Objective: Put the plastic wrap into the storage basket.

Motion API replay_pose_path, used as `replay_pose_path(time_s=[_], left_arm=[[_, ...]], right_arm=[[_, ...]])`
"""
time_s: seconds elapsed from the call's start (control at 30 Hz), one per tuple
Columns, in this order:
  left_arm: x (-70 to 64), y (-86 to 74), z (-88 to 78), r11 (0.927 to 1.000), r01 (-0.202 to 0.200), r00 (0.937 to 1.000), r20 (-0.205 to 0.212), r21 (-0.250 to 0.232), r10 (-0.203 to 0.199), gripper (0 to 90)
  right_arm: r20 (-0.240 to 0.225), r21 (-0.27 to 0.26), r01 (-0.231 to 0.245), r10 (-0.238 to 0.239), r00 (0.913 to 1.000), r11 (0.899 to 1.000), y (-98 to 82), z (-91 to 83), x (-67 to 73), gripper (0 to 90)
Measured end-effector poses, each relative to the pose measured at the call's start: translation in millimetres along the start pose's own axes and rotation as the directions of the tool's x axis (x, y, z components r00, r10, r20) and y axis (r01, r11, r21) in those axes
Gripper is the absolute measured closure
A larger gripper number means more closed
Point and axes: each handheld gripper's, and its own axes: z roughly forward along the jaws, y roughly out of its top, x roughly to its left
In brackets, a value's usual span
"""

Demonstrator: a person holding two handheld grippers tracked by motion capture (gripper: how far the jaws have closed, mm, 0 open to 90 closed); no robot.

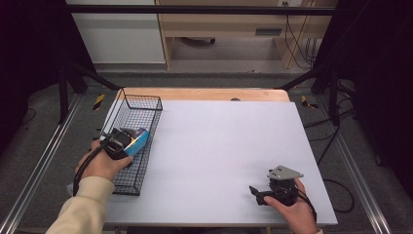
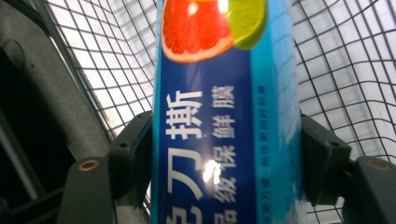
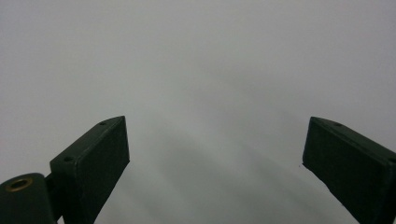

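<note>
A long blue box (image 1: 138, 140) printed with cut citrus fruit and white characters lies inside the black wire basket (image 1: 142, 99) at the table's left edge. My left gripper (image 1: 128, 143) reaches into the basket from the near side and is shut on the box. In the left gripper view the box (image 2: 224, 116) runs up between the two black jaws, both pads against its sides, with basket mesh (image 2: 336, 70) behind. My right gripper (image 1: 256, 194) rests low over the white tabletop (image 1: 219, 141) at the near right. It points left and is open (image 3: 215, 144), with nothing between the jaws.
The basket stands lengthwise along the table's left edge, its near end by the person's left forearm. A strip of bare wood (image 1: 204, 93) shows at the table's far edge. Black frame posts stand at both far corners.
</note>
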Motion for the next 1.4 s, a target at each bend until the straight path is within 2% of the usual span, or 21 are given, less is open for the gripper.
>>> replay_pose_path(time_s=[0.2,0.3,0.37,0.47,0.5,0.8,0.9,1.0,1.07,1.17,1.2,1.23,1.27,1.33,1.4], left_arm=[[3.7,-5.7,-9.3,0.9975,0.031,0.9995,0.008,-0.063,-0.030,25.9],[3.5,-10.5,-14.9,0.9938,0.036,0.9994,0.006,-0.106,-0.035,24.4],[2.4,-13.0,-17.9,0.9887,0.041,0.9991,-0.001,-0.144,-0.042,21.7],[-1.3,-16.2,-22.1,0.9804,0.044,0.9988,-0.010,-0.192,-0.047,18.5],[-2.8,-17.3,-24.2,0.9777,0.040,0.9987,-0.024,-0.206,-0.046,17.4],[-4.1,-25.2,-36.8,0.9589,0.046,0.9973,-0.043,-0.280,-0.060,12.0],[-4.2,-28.3,-42.2,0.9489,0.045,0.9962,-0.057,-0.312,-0.066,11.2],[-5.2,-30.3,-44.5,0.9457,0.041,0.9963,-0.059,-0.322,-0.063,10.2],[-6.1,-31.7,-46.5,0.9409,0.037,0.9965,-0.058,-0.337,-0.060,9.1],[-9.2,-33.7,-49.5,0.9290,0.027,0.9966,-0.062,-0.369,-0.054,6.3],[-9.9,-34.0,-50.1,0.9272,0.025,0.9966,-0.063,-0.374,-0.053,4.7],[-11.8,-34.7,-51.3,0.9202,0.025,0.9963,-0.066,-0.391,-0.055,4.6],[-12.4,-35.1,-52.7,0.9172,0.017,0.9962,-0.071,-0.398,-0.050,4.8],[-16.2,-35.9,-55.6,0.9040,0.022,0.9959,-0.070,-0.427,-0.057,4.7],[-22.0,-36.5,-60.3,0.8897,0.010,0.9964,-0.070,-0.457,-0.047,4.7]], right_arm=[[-0.006,0.004,-0.012,0.012,0.9999,1.000,0.5,0.1,1.0,7.6],[-0.004,0.004,-0.002,0.002,1.0000,1.000,0.0,0.5,-0.1,7.6],[-0.012,0.012,-0.018,0.018,0.9998,1.000,0.4,0.2,1.0,7.5],[-0.007,0.007,-0.007,0.007,0.9999,1.000,0.2,1.1,1.3,7.5],[-0.006,0.010,-0.010,0.010,0.9999,1.000,0.1,1.1,1.7,7.5],[-0.005,0.009,-0.011,0.011,0.9999,1.000,-0.1,1.3,1.3,7.4],[-0.003,0.011,-0.009,0.009,1.0000,1.000,-0.1,1.4,1.1,7.3],[-0.003,0.012,-0.009,0.009,1.0000,1.000,-0.2,1.5,1.7,7.3],[-0.001,0.010,-0.005,0.005,1.0000,1.000,-0.4,1.3,1.3,7.3],[0.001,0.010,-0.009,0.009,1.0000,1.000,-0.4,1.3,1.0,7.2],[0.002,0.011,-0.011,0.011,0.9999,1.000,-0.4,1.2,1.0,7.2],[0.001,0.011,-0.012,0.012,0.9999,1.000,-0.4,1.0,1.0,7.2],[0.004,0.010,-0.017,0.017,0.9999,1.000,-0.3,0.6,1.4,7.2],[0.008,0.001,0.000,0.000,1.0000,1.000,-0.4,0.5,0.2,7.2],[0.009,-0.003,0.001,-0.001,1.0000,1.000,-0.2,0.3,-0.1,7.2]])
